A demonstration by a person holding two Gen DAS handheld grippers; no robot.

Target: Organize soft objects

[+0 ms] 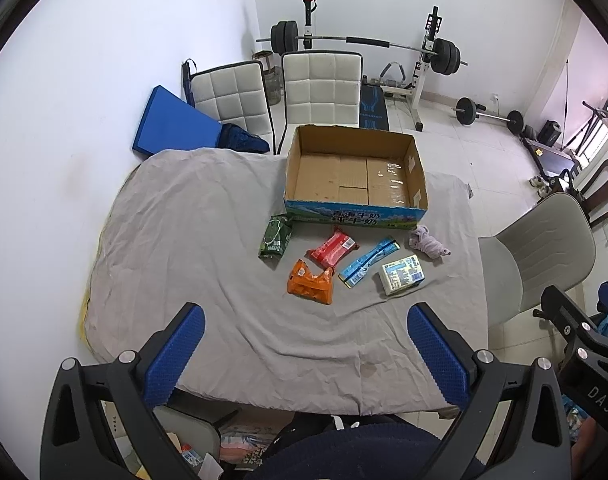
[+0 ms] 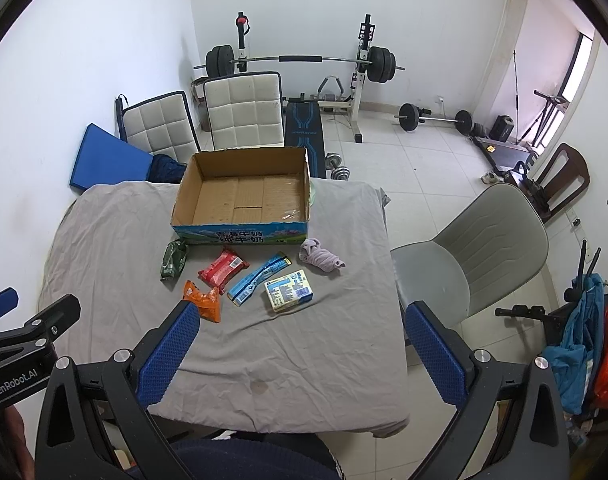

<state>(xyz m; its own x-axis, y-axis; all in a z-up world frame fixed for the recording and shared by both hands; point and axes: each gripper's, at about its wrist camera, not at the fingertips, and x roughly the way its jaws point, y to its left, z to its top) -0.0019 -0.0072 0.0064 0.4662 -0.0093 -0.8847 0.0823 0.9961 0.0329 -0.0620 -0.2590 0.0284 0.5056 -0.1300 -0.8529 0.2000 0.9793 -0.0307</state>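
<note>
**Six soft things in a loose row, both claws held back and spread**

The soft things lie on the grey cloth of the surface, just in front of the near wall of the open cardboard box, none of them inside it yet. From left to right: a green pouch almost touching the box's near-left corner, a red packet, an orange packet nearest of all to the person, a long blue packet, a pale tissue pack, and a bundle of lilac cloth by the box's near-right corner.

What the first move turns on, as I read it, is the orange packet. In the right wrist view it sits just beside the tip of the right claw's left finger, slightly to the left of the claw's centre line. From the left claw it lies almost dead ahead, a little farther out. Its long axis runs roughly left to right, so either claw, coming straight in, would close across its short way. The blue packet, by contrast, runs on a slant from near-left to far-right and would want a turned wrist.

Both claws are released, fingers wide apart, nothing between them, hovering over the near edge of the surface. The box stands empty, straight beyond the row, so any item picked travels away from the person. I judge the task not yet begun.

A grey chair stands off the right side of the surface, clear of the work.
</note>
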